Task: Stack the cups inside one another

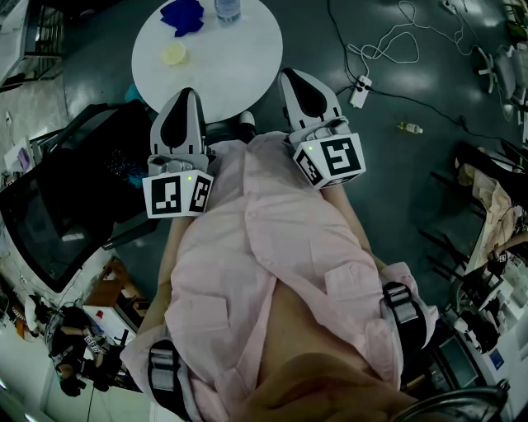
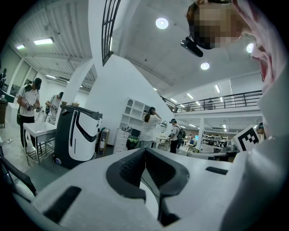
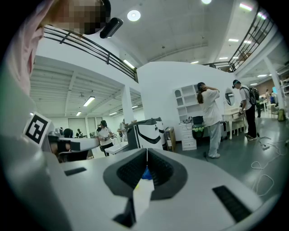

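Head view shows yellow cup (image 1: 174,54) on table (image 1: 239,74); gripper views show people (image 3: 210,122)

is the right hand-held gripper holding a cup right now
No, in the right gripper view the right hand-held gripper has its jaws closed together at the tips, with no cup gripped between them.

I count one round white table (image 1: 239,49). On it are three small things: one blue item (image 1: 183,15) whose shape I can't make out, one pale yellow cup (image 1: 173,54), and one clear container (image 1: 228,8) at its far edge. At its near edge are two grippers, the left gripper (image 1: 188,93) and the right gripper (image 1: 290,77). On the floor to the right of the table lie one white power strip (image 1: 360,91) and one small bottle (image 1: 410,128).
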The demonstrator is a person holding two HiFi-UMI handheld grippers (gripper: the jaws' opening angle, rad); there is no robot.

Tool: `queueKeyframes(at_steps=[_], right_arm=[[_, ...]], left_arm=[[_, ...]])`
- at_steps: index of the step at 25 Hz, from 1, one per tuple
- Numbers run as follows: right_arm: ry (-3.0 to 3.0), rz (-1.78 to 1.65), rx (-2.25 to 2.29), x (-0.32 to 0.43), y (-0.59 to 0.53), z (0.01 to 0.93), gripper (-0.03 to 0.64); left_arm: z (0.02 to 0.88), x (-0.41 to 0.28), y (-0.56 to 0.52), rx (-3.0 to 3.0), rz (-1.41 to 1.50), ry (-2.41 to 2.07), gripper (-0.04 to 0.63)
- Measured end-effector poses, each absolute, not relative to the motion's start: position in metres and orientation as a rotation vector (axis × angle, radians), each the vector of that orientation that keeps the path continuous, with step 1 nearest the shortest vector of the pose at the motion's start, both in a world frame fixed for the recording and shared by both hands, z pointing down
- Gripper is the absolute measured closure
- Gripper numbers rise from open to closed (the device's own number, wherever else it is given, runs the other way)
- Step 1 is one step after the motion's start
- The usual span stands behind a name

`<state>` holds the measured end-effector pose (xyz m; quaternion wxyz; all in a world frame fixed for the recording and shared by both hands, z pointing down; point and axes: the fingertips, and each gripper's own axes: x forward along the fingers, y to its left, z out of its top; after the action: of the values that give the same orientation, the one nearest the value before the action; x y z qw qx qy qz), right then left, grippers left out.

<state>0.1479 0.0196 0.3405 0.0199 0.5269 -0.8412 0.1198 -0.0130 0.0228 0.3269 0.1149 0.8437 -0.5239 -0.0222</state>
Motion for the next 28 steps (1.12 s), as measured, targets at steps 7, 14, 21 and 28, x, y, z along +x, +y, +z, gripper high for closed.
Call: queueKeyframes(at_steps=[7, 14, 21, 28], right_arm=[[-2.607, 0.375, 1.631, 0.147, 0.02, 0.34, 0.586], [-2.606, 0.381, 1.625, 0.147, 0.02, 0.34, 0.586], [-2.618, 0.37, 1.514, 0.13, 0.02, 0.343, 0.586], [-2.574, 0.34, 1.353, 0.107, 0.018, 0.355, 0.586]], left_arm=[[0.326, -0.012, 0.023, 2.475, -0.064, -1.53, 0.577], [0.325, -0.011, 0.023, 2.476, -0.061, -1.525, 0.577], [0.324, -0.013, 0.026, 2.474, -0.057, -1.521, 0.577], [0.326, -0.018, 0.032, 2.45, -0.051, -1.527, 0.577]])
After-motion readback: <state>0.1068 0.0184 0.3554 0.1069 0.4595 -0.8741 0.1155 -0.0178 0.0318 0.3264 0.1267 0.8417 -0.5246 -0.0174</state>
